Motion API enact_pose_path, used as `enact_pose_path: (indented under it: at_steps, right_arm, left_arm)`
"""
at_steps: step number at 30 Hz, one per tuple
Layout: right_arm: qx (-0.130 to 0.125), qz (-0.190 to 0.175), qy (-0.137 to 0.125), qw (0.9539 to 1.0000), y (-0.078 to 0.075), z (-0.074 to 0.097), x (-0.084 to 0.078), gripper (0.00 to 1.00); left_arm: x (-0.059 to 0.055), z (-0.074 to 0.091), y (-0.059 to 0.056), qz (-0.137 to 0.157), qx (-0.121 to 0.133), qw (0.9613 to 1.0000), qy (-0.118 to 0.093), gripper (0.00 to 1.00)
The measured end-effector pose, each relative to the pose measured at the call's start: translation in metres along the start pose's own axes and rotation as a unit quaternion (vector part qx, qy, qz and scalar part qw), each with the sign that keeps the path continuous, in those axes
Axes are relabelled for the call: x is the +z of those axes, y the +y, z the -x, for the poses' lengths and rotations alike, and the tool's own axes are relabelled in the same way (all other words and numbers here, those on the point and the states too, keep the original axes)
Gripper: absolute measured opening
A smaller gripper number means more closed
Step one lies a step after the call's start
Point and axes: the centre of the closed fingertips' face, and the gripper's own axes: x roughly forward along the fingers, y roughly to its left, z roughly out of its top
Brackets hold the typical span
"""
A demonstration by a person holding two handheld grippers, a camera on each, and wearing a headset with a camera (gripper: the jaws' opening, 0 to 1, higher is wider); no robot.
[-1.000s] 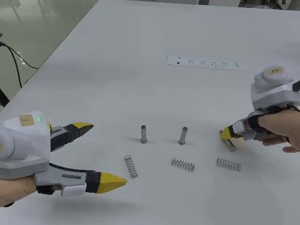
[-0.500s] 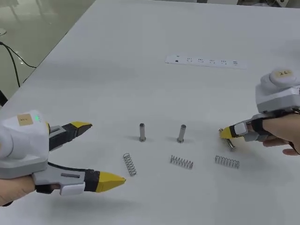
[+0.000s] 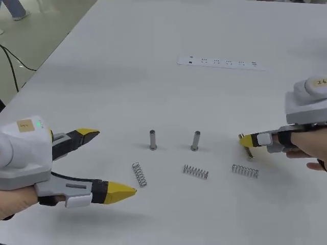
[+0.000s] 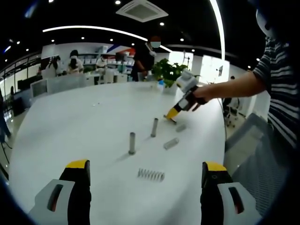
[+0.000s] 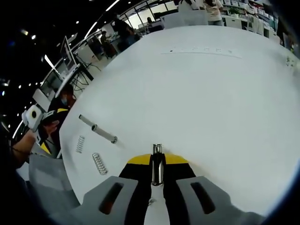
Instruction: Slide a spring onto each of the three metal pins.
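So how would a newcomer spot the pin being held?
On the white table, find the rightmost spring. Just beyond it, the third pin sits clamped in the right hand-held gripper; the left pin and middle pin stand free, upright.

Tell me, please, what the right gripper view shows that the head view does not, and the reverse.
Right gripper view adds a close look at the held pin clamped in the right gripper, plus people at desks beyond the table. Head view adds the spring nearest that gripper and the left gripper with jaws wide open. Both share two standing pins, two other springs and the power strip.
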Motion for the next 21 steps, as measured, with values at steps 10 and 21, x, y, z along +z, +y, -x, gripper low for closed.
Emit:
enact_pose_path:
  at_steps: [10, 21]
  right_arm:
    - [0.007, 0.013, -0.024, 0.9996, 0.0038, 0.0009, 0.0014, 0.05]
    - [0.005, 0.021, -0.048, 0.9986, 0.0039, 0.0033, 0.0065, 0.05]
  left_arm:
    - [-0.0007, 0.0019, 0.0015, 0.001, 0.002, 1.0000, -0.001, 0.96]
    - [-0.0002, 0.0010, 0.0015, 0.001, 0.003, 1.0000, -0.002, 0.96]
